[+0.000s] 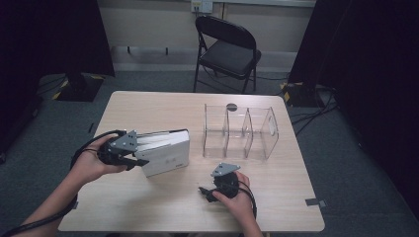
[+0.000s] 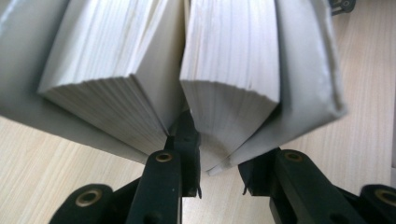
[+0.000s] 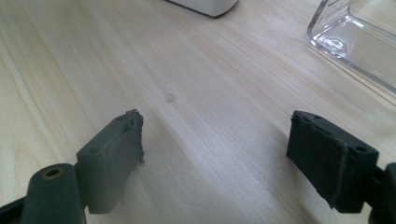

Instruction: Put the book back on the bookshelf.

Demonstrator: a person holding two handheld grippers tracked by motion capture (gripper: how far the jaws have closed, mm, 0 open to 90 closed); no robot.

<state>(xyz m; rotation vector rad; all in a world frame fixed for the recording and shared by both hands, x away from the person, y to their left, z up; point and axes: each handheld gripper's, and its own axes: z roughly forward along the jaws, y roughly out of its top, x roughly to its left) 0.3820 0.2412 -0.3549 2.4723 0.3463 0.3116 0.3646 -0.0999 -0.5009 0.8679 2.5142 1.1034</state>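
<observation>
My left claw (image 2: 219, 186) is pinching part of a thick white book (image 2: 205, 70): one jaw is pushed in between the pages, the other sits outside the pale cover, and a wad of pages with that cover is caught between them. From the left gripper view the page block fans apart on either side of the inner jaw, and the cover flares out at both edges. In the high view my left claw (image 1: 129, 159) meets the book (image 1: 165, 150) at its near left end; the book rests on the light wooden table (image 1: 163, 205), left of centre, with its page edges turned upward and its spine end toward the rack.

My right claw (image 3: 215, 158) is spread wide, with bare table (image 3: 196, 93) between its jaws. In the high view it (image 1: 207, 192) rests low near the front edge, held by my right hand (image 1: 237, 200), well apart from the book.

Just behind it, on the right half of the table, stands a clear acrylic rack (image 1: 240, 132) with upright dividers; its near corner (image 3: 355, 37) shows in the right gripper view, and a corner of the book (image 3: 205, 5) at the top.

Beyond the table stands a black folding chair (image 1: 228, 47).
</observation>
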